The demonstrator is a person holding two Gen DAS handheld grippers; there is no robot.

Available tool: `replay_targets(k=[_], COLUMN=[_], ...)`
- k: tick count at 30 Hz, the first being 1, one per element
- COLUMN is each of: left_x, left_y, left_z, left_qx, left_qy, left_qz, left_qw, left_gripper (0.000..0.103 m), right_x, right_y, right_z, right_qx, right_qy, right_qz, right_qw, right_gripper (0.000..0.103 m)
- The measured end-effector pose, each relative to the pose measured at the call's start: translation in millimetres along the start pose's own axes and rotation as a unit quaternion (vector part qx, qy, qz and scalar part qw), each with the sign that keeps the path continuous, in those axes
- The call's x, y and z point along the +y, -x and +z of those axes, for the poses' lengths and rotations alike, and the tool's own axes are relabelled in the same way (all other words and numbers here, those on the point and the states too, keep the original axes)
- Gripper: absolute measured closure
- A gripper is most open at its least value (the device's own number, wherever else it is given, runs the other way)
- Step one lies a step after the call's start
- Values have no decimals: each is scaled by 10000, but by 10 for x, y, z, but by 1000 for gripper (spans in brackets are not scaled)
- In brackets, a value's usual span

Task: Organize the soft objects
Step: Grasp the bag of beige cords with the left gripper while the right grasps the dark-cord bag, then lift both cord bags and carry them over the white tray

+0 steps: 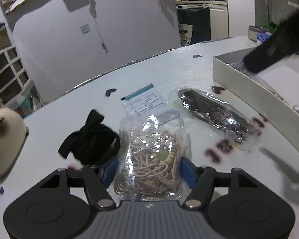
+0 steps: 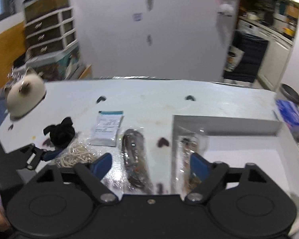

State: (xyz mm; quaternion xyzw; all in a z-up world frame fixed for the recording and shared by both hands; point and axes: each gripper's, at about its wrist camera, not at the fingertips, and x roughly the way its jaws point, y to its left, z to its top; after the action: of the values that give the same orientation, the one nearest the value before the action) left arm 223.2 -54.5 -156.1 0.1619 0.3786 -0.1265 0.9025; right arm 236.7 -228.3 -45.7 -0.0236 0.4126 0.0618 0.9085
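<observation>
My left gripper [image 1: 148,169] is low over the white table, jaws part open, with a clear bag of beige elastic bands [image 1: 151,155] lying between the blue pads [image 1: 110,170]; the plastic reaches both pads but I see no squeeze. A black bow scrunchie [image 1: 91,143] lies just left of it. My right gripper [image 2: 150,166] is open above a dark packet in clear wrap [image 2: 135,159] and the left wall of a white box [image 2: 225,123]. Another wrapped packet [image 2: 189,145] lies inside the box. In the left wrist view the right gripper [image 1: 269,53] is a black blur over the box [image 1: 239,77].
A small labelled flat bag [image 1: 147,103] lies behind the bands. A cream cat plush [image 2: 26,95] sits at the table's far left edge. A blue pack [image 2: 289,111] and a metal bowl [image 2: 291,93] are at the far right. Dark heart marks dot the tabletop.
</observation>
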Motion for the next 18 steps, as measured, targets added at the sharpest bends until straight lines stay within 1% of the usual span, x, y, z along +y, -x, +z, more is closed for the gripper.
replay_targets(k=[1,2,4,7,11,14,18], left_x=[31,73,145,217,269,284,284], left_y=[18,44,100,181,266,280,258], left_z=[-14,-37,-99,-191,-257,-248,-192], left_qx=[19,40,83,176,391,503,558], left_qy=[63,140,269,335,292,353,472], left_qz=[-34,-78,-151,-282,-433,-433,-404], left_qw=[10000,9999,9995,9989,9979,9972,9965], left_gripper=[37,38,39,41,41,41,38], right_x=[28,59,105,156,184,188,154], right_y=[-62,-137,-311,-569,-856,-1039,-1164], right_z=[19,40,75,95,81,70,70], right_qx=[43,102,258,516,837,1042,1143], right_qy=[96,187,273,336,408,410,226], right_qz=[24,67,184,304,327,323,312], right_qw=[9999,9998,9991,9976,9951,9932,9927], right_gripper=[32,34,44,50,52,57,59])
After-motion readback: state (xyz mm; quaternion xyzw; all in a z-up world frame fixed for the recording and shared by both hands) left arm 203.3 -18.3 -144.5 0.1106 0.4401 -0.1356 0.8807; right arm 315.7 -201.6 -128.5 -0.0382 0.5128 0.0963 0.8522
